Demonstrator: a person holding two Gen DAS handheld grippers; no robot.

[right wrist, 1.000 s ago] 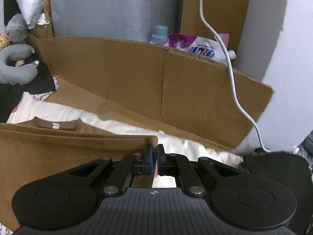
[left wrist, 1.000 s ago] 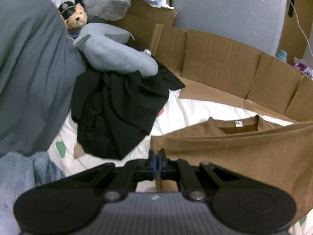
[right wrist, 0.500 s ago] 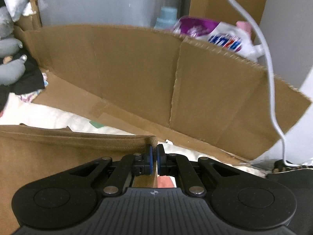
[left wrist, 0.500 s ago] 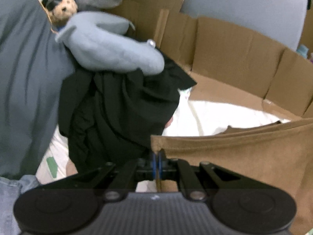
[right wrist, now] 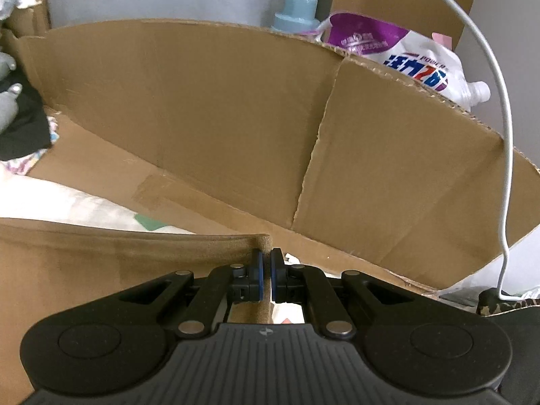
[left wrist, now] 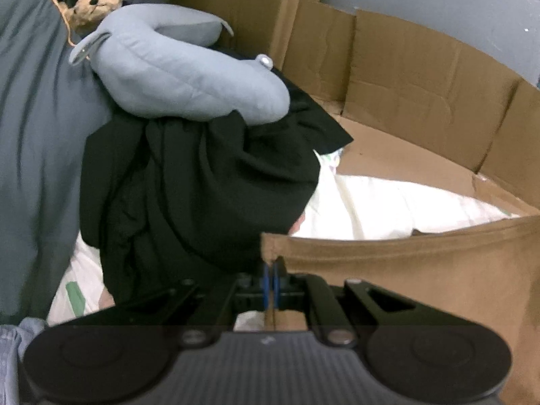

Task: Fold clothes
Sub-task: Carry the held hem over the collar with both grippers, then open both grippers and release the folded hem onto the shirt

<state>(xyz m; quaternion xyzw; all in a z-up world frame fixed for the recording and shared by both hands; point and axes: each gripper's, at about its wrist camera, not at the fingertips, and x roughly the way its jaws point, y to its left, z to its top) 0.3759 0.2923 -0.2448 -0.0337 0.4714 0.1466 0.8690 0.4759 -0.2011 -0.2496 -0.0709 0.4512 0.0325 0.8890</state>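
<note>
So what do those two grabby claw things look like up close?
The left gripper and the right gripper look the same. Each has a wide black body with ridged stripes down the middle, a big round disc on each side, and a tiny white mark in the centre. Black bars with shiny silver pins run forward to small jaws lined with blue pads. No cables or sleeves show on them.

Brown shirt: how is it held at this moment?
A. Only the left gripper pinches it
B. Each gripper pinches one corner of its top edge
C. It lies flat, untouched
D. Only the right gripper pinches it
B: the left gripper is shut on one corner of the brown shirt, and the right gripper is shut on the other corner, the edge stretched between them.
</note>
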